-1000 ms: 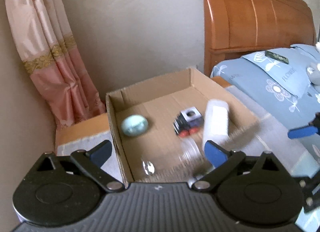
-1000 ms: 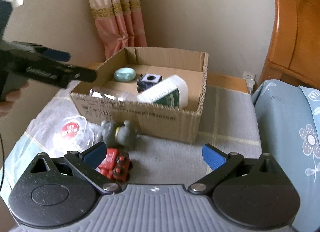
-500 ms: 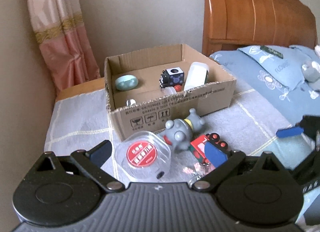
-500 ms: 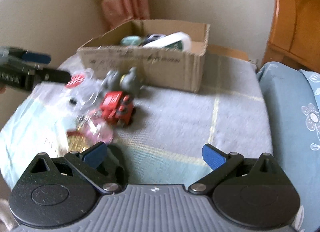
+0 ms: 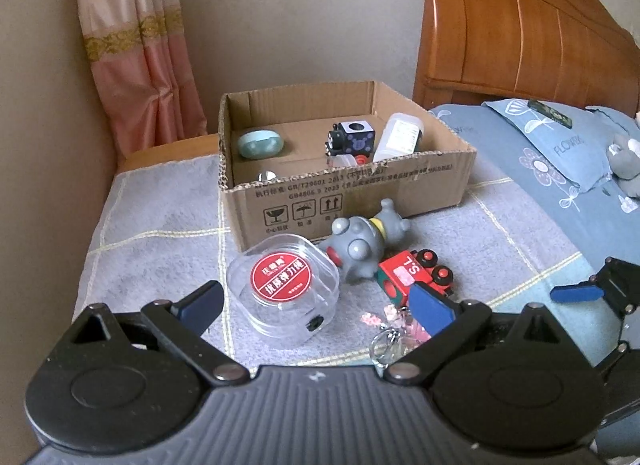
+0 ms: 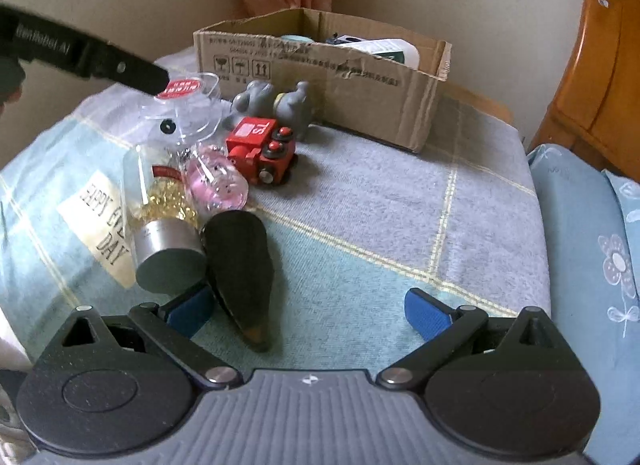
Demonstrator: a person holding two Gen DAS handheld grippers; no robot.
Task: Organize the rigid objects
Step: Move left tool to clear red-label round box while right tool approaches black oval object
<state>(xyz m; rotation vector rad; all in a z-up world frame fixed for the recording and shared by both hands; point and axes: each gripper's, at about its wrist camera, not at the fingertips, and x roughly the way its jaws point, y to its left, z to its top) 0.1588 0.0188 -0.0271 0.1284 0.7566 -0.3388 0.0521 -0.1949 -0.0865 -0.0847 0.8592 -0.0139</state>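
An open cardboard box (image 5: pixel 360 197) holds a teal case (image 5: pixel 260 143), a black toy block (image 5: pixel 352 139) and a white bottle (image 5: pixel 400 137). In front of it on the towel lie a clear case with a red label (image 5: pixel 284 285), a grey toy figure (image 5: pixel 360 241), a red toy train (image 5: pixel 412 273) and a pink keychain (image 5: pixel 396 321). My left gripper (image 5: pixel 316 307) is open, hovering just short of the clear case. My right gripper (image 6: pixel 308 311) is open and empty; a black oblong object (image 6: pixel 240 261) lies by its left finger, next to a silver-capped jar (image 6: pixel 168 233).
A wooden headboard (image 5: pixel 520 33) and a blue pillow (image 5: pixel 560 145) bound the right side. A pink curtain (image 5: pixel 140 45) hangs at the back left. The checked towel (image 6: pixel 400 205) is bare right of the toys. The left gripper's arm (image 6: pixel 100 61) reaches over the clear case (image 6: pixel 184 105).
Both grippers have drawn back from the box. The left one, earlier over the box, now hangs before the clear case. The right one dropped lower, bringing the jar and black object into view.
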